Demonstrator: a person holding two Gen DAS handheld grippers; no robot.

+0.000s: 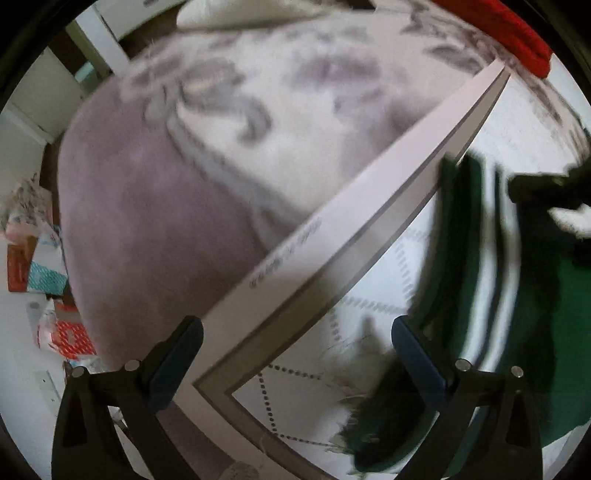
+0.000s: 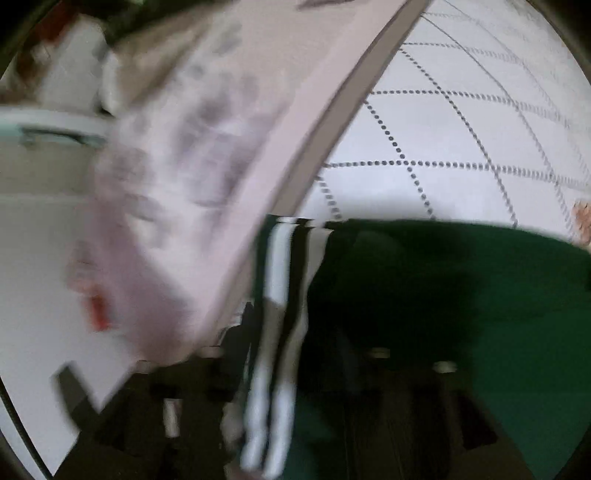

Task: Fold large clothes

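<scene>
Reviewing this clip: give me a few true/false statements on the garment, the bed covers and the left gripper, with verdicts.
1. The garment is dark green with white stripes. True.
2. The left gripper is clamped on a red towel. False: its jaws stand apart, with only the bed's edge between them.
3. The garment lies on a white cover with dotted grid lines. True.
4. The blanket beside that cover is bright yellow. False: it is mauve with a grey pattern.
5. A red item lies at the far edge in the left wrist view. True.
</scene>
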